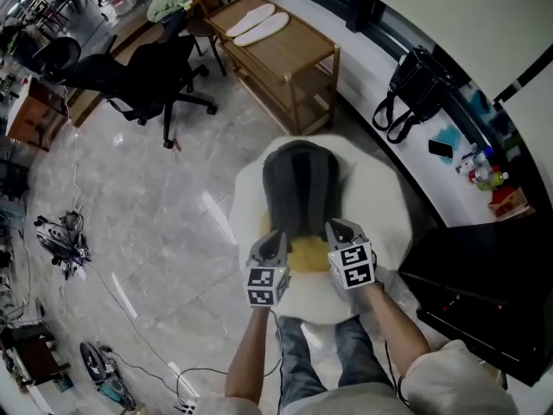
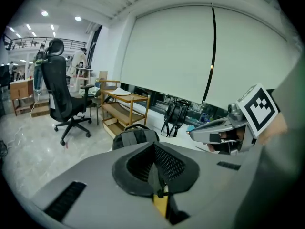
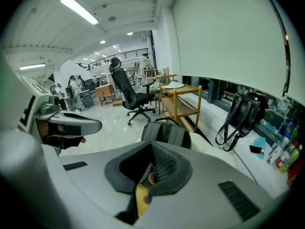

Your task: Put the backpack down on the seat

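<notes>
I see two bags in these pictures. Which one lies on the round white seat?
The grey backpack, lying flat on the seat in front of the person. The black bag is elsewhere: it stands apart on the window ledge.

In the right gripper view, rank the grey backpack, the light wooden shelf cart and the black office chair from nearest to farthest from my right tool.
1. Grey backpack, directly ahead on the cream seat.
2. Light wooden shelf cart, beyond it by the window.
3. Black office chair, farthest, left of the cart.
</notes>
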### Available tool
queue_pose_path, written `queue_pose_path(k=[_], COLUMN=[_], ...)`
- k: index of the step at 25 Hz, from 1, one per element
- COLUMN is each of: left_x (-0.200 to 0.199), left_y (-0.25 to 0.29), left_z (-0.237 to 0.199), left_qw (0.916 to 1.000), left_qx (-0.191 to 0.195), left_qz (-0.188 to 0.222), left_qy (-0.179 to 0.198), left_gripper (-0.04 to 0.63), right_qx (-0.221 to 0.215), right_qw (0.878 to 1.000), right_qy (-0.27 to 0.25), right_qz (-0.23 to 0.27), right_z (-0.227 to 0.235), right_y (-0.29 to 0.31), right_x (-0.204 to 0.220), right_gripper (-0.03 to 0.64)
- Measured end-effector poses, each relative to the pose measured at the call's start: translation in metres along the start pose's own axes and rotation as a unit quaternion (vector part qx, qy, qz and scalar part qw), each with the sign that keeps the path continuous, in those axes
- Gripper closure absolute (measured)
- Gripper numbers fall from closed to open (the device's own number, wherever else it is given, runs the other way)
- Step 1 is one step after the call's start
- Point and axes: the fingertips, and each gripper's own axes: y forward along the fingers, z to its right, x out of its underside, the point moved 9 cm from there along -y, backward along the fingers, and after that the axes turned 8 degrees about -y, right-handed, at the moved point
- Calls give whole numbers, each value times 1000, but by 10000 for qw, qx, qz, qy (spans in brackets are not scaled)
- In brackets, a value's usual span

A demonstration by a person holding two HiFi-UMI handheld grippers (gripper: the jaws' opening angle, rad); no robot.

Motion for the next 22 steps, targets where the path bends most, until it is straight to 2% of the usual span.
queue_pose_path(k=[7, 11, 16, 22], left_x=[-5, -27, -62, -75], left_y=[-28, -52, -80, -127], left_z=[30, 47, 65, 86], left_qw=[9994, 9978, 9952, 9933], left_qx=[142, 332, 497, 696], left_qz=[139, 424, 750, 901], left_qy=[287, 399, 383, 214], left_gripper=[565, 565, 565, 565], right_qx=[-66, -2, 3, -46], right_qw=[9996, 9988, 9964, 9949], right_qy=[-234, -177, -228, -207], right_qz=[173, 462, 818, 982], right_z=[-19, -28, -44, -74], right_y=[-34, -61, -97, -143], right_x=[-20, -38, -73, -92], right_gripper=[589, 589, 589, 589])
